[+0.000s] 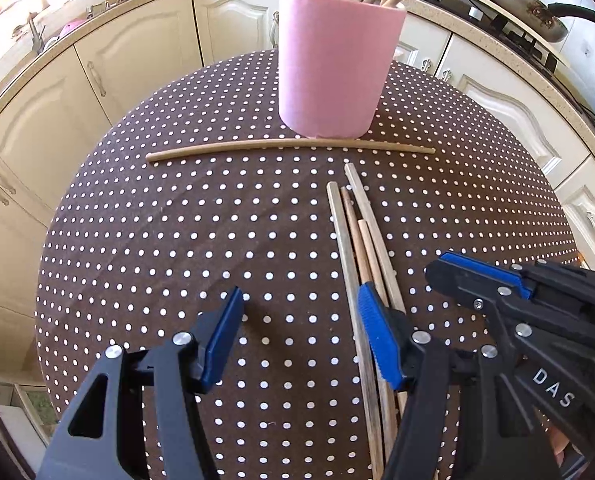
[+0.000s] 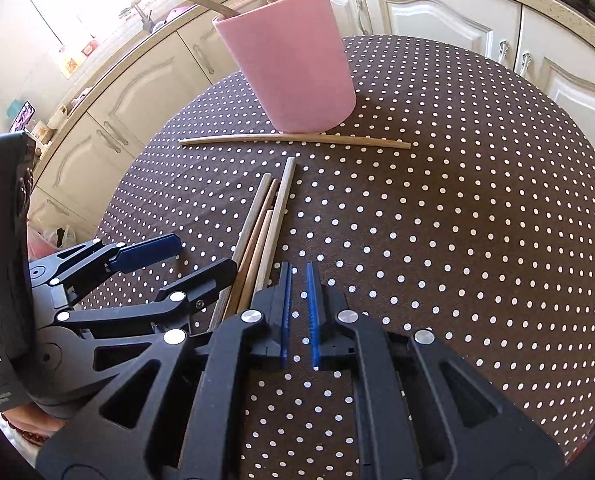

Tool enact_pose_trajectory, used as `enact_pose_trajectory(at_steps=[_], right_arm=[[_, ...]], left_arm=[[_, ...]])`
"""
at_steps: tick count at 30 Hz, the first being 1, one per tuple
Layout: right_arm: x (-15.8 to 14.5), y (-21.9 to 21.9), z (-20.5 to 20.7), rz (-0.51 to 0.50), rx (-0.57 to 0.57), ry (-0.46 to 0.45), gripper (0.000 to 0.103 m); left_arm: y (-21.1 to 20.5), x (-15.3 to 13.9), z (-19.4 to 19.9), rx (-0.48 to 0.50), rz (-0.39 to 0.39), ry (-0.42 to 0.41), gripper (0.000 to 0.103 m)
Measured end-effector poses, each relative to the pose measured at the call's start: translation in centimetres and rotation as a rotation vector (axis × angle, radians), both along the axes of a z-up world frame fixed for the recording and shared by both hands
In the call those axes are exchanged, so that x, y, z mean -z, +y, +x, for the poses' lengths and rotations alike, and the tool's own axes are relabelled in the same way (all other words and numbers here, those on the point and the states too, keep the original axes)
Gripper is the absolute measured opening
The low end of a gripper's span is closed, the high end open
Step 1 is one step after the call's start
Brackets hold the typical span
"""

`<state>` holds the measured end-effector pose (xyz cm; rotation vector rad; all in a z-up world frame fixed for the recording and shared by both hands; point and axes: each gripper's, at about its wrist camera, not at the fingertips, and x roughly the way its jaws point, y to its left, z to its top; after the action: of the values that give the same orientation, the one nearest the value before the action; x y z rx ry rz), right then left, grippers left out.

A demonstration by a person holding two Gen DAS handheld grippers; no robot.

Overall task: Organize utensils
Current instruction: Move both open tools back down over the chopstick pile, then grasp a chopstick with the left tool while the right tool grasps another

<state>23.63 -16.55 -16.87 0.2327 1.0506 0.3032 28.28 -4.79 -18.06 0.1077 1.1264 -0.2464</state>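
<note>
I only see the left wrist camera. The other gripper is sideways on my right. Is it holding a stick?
Observer: No. In the right wrist view, the right gripper has only a narrow gap between its pads, and just the spotted tablecloth shows through it.
Operator: Is it on top of the sticks?
Observer: No. It sits just to the right of the bundle of sticks, over the cloth.
Operator: What's poking out of the pink cup?
Observer: A wide, flat wooden piece leans out on the left side of the pink cup.
</note>
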Motion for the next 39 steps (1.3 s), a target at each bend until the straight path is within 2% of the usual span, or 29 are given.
enact_pose_trajectory(at_steps=[5, 9, 10, 12, 15, 21, 24, 29, 31, 34, 39], right_arm=[[-0.1, 0.5, 0.5, -0.016, -0.016, 0.007, 0.009], [0.2, 0.2, 1.2, -0.004, -0.011, 0.030, 0.009], [0.4, 0.2, 1.4, 0.009, -0.015, 0.039, 0.009], [0.5, 0.6, 1.4, -0.005, -0.025, 0.047, 0.009], [0.5, 1.4, 1.5, -0.018, -0.054, 0.056, 0.009], [0.3, 2.9, 1.8, -0.048, -0.094, 0.067, 0.009], [0.1, 3.4, 2.1, -0.072, -0.092, 0.072, 0.009], [-0.2, 4.5, 2.9, -0.063, -0.096, 0.079, 0.009], [-0.1, 5.0, 3.2, -0.104, -0.092, 0.086, 0.009], [0.1, 6.0, 3.8, -0.109, -0.098, 0.104, 0.009], [0.3, 8.5, 5.0, -0.153, -0.102, 0.126, 0.009]], left_arm=[[0.4, -0.4, -0.9, 0.006, 0.041, -0.002, 0.060], [-0.1, -0.1, -1.1, 0.020, 0.037, 0.019, 0.060], [-0.7, 0.0, -1.4, 0.040, 0.080, 0.005, 0.060], [-1.2, 0.0, -1.8, 0.056, 0.112, -0.025, 0.060], [-0.8, 0.2, -1.6, 0.052, 0.078, -0.010, 0.059], [1.3, 0.0, -1.3, 0.039, 0.062, -0.016, 0.033], [1.8, 0.0, -1.1, 0.038, 0.058, -0.020, 0.027], [4.6, -0.2, -0.9, 0.025, 0.004, 0.010, 0.023], [4.9, -0.2, -1.1, 0.033, -0.014, 0.025, 0.023], [4.4, -0.1, -1.4, 0.039, 0.012, 0.021, 0.023], [3.4, 0.0, -1.8, 0.042, 0.013, 0.024, 0.023]])
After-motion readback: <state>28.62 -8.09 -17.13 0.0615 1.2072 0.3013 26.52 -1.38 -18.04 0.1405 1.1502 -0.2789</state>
